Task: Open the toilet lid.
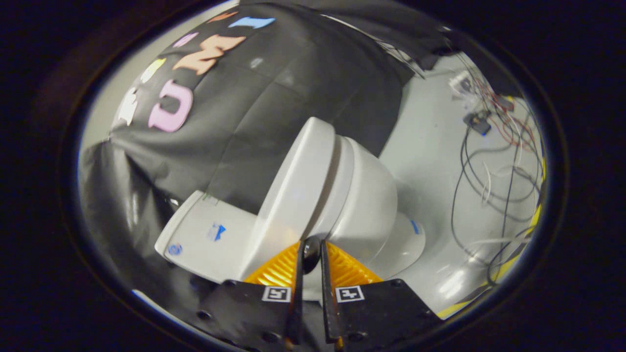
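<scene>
Two fingers of the gripper point(312, 244) are nearly closed, seemingly pinching the near edge of the toilet lid point(293, 195), though firm contact is hard to confirm. To lift well, keep that edge held and swing it steadily toward the tank point(205, 234). Beyond the fingertips, the lid stands partly raised over the bowl point(371, 200).
</scene>
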The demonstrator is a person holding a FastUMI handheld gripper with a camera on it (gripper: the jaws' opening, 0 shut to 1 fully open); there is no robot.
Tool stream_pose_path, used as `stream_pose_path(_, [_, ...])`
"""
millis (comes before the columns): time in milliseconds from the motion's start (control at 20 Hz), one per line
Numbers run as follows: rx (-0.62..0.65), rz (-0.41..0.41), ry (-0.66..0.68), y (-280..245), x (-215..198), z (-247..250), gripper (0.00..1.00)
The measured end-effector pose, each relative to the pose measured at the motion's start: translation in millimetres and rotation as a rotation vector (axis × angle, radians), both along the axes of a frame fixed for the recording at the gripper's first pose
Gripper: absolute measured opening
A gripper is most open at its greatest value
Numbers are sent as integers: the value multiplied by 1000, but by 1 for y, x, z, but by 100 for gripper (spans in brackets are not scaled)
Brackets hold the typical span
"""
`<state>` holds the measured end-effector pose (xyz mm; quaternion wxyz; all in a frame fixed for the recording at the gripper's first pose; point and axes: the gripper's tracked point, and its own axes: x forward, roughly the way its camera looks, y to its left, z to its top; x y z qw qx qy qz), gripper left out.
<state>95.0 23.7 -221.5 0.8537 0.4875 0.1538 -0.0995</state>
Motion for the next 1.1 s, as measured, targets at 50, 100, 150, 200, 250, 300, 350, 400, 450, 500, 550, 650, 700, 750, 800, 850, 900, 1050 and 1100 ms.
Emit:
stream_pose_path(50, [23,-8,-10,-1,-7,7,21])
stream_pose_path(100, [7,-36,-17,2,-18,14,14])
stream_pose_path(150, [-24,-18,-5,5,2,2,7])
stream_pose_path(200, [-18,-29,10,6,3,-1,1])
stream_pose_path(250, [3,-62,27,5,1,7,1])
stream_pose_path(300, [13,-92,54,4,2,8,1])
stream_pose_path(350, [3,-129,83,3,3,10,1])
stream_pose_path(400, [-25,-141,122,5,1,9,1])
stream_pose_path(450, [-46,-165,159,7,2,10,1])
stream_pose_path(500, [-66,-177,192,8,1,15,1])
stream_pose_path(550, [-64,-198,205,10,0,25,1])
stream_pose_path(650, [-59,-230,183,15,4,58,1])
stream_pose_path(700, [-85,-213,183,19,8,71,1])
stream_pose_path(750, [-123,-203,202,26,9,80,1])
stream_pose_path(800, [-167,-194,232,32,10,86,1])
stream_pose_path(850, [-203,-200,251,35,11,95,1])
stream_pose_path(900, [-215,-215,246,37,14,109,1])
stream_pose_path(1050, [-233,-229,182,56,23,145,1])
stream_pose_path(1100, [-258,-225,179,62,27,151,1])
